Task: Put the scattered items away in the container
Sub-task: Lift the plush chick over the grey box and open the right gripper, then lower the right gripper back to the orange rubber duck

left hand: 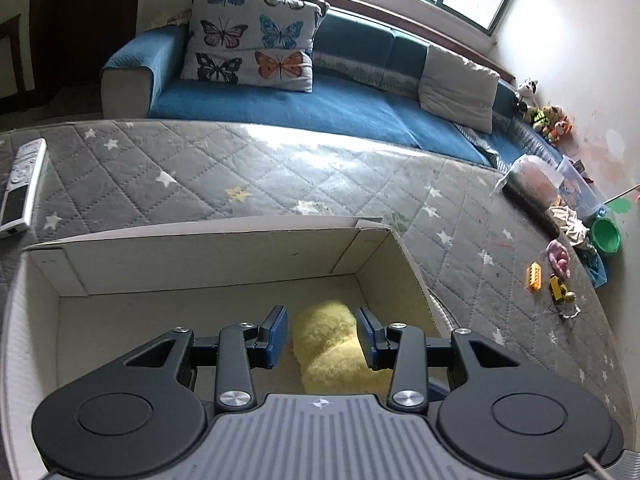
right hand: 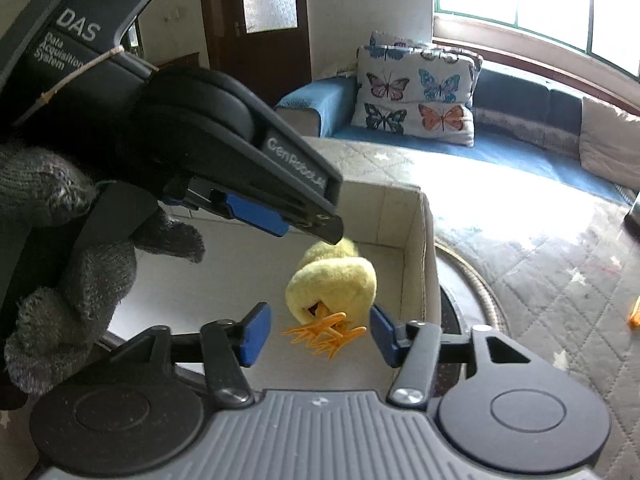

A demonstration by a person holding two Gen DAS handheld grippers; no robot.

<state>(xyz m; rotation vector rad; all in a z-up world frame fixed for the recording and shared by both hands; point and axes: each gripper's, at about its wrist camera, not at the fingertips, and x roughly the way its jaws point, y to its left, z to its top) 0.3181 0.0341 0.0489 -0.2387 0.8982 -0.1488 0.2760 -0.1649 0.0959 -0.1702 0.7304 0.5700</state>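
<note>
A yellow plush chick point(left hand: 334, 346) with orange feet lies on the floor of an open cardboard box point(left hand: 200, 256). My left gripper point(left hand: 322, 332) is open above it, its blue pads on either side of the plush without pinching it. In the right wrist view the chick point(right hand: 334, 280) lies in the box point(right hand: 426, 264), and my right gripper point(right hand: 316, 332) is open and empty just in front of its feet. The left gripper's body point(right hand: 224, 148), held by a gloved hand, hangs over the box at the left.
The box sits on a grey quilted mat point(left hand: 240, 176) with stars. Small toys point(left hand: 554, 280), a green cup point(left hand: 606, 234), cloths and a jar point(left hand: 532, 184) lie at the mat's right edge. A remote point(left hand: 22, 184) lies at the left. A blue sofa point(left hand: 320, 104) with cushions stands behind.
</note>
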